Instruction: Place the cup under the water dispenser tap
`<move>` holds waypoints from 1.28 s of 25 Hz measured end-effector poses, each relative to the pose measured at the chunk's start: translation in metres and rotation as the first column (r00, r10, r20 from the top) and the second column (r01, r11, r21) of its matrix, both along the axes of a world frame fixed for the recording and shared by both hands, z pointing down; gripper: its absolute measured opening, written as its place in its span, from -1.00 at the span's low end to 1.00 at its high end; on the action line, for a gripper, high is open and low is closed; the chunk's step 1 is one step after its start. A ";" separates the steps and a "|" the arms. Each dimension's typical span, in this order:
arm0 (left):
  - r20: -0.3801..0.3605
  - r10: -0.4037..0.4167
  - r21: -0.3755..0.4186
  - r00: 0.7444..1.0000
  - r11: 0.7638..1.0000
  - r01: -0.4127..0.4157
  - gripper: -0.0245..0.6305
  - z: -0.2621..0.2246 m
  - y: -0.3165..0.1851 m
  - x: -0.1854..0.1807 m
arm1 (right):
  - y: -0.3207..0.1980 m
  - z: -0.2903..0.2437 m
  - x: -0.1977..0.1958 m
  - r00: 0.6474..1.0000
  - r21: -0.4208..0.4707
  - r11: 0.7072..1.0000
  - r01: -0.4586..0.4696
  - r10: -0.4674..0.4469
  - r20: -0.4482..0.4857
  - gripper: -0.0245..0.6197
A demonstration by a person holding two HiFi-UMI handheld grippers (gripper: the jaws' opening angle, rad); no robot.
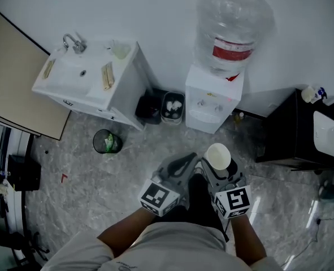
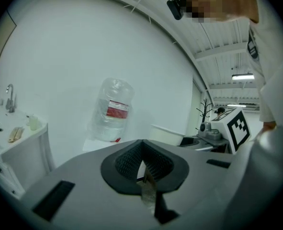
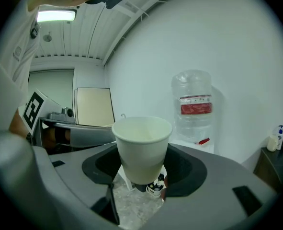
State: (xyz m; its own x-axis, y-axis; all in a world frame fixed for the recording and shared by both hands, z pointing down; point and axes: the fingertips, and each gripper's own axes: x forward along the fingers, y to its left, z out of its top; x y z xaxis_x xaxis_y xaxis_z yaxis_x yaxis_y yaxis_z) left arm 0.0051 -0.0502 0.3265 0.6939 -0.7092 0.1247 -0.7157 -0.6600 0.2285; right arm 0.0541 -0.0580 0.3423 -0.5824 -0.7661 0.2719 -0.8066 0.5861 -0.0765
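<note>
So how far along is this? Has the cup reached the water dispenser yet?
Done: the paper cup is picked up, upright and clamped between the jaws of the right gripper. In hand: it is held out over the floor, facing the water dispenser but well short of it. Left: bring it up to the white body and set it beneath the taps. The left gripper is shut and empty.
</note>
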 end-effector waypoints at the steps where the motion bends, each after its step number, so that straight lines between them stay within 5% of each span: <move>1: -0.001 -0.007 -0.001 1.000 1.000 0.007 -0.91 0.002 -0.014 0.000 | -0.014 0.005 -0.001 1.000 -0.004 1.000 0.011 -0.011 -0.003 -0.07; 10: -0.034 -0.084 -0.017 0.996 0.996 0.084 -0.91 0.022 -0.144 0.006 | -0.143 0.072 -0.003 0.994 -0.074 0.992 0.106 -0.107 -0.019 -0.07; 17: -0.043 -0.130 -0.048 0.991 0.991 0.128 -0.91 0.066 -0.197 -0.006 | -0.193 0.136 -0.023 0.979 -0.040 0.980 0.195 -0.197 -0.055 -0.07; 32: -0.011 -0.103 -0.159 0.995 0.982 0.100 -0.91 0.286 -0.234 -0.027 | -0.255 0.464 -0.022 0.981 -0.205 0.977 0.050 -0.086 -0.172 -0.06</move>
State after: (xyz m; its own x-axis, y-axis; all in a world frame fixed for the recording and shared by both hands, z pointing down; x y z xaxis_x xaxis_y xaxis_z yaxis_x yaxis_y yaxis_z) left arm -0.0215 -0.2841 0.6129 0.6223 -0.7487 0.2282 -0.7719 -0.5386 0.3378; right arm 0.0317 -0.3128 0.8062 -0.5594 -0.6460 0.5194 -0.7764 0.6278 -0.0553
